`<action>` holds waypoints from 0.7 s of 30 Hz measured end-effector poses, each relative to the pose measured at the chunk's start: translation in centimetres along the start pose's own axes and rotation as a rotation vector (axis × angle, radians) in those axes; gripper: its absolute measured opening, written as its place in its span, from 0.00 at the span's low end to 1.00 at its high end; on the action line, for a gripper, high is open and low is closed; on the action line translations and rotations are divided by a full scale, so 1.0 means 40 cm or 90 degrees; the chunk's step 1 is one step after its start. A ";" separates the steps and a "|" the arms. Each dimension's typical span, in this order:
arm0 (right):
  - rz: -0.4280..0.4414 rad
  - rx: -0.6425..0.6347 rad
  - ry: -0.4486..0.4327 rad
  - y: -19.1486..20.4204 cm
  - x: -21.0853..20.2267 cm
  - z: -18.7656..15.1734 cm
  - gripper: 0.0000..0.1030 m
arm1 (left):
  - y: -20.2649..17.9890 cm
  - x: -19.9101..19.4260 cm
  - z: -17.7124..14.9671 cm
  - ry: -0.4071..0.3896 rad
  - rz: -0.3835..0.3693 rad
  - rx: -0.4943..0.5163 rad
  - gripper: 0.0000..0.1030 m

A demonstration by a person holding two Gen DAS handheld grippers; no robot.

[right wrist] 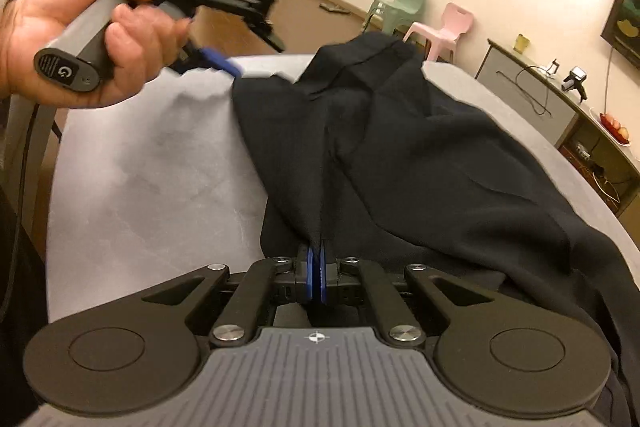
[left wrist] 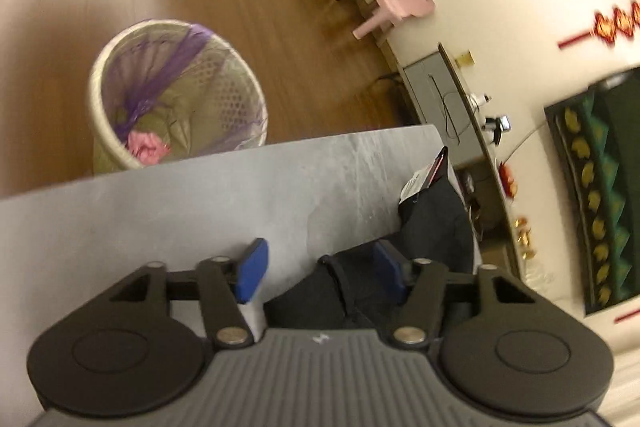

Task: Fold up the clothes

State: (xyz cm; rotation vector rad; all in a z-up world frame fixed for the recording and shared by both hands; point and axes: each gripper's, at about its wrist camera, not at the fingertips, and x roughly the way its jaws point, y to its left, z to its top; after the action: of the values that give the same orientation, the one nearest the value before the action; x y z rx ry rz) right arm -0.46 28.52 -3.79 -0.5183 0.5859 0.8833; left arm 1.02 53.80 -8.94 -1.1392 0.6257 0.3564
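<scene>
On the grey table, right tongs pinch the black garment; left tongs gape wide over its edge.

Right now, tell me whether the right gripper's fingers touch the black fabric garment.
Touching. The right wrist view shows the right gripper with blue fingers pressed together on a fold of the black fabric garment.
</scene>
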 end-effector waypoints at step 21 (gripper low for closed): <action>-0.019 0.204 -0.101 -0.164 -0.033 0.054 0.02 | -0.079 -0.035 -0.161 0.096 -0.022 0.052 0.68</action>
State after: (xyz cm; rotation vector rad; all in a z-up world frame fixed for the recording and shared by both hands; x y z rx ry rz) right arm 4.83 25.64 -0.19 -0.1645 0.5605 0.7759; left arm -0.07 46.72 -7.54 -1.1046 0.7453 0.2142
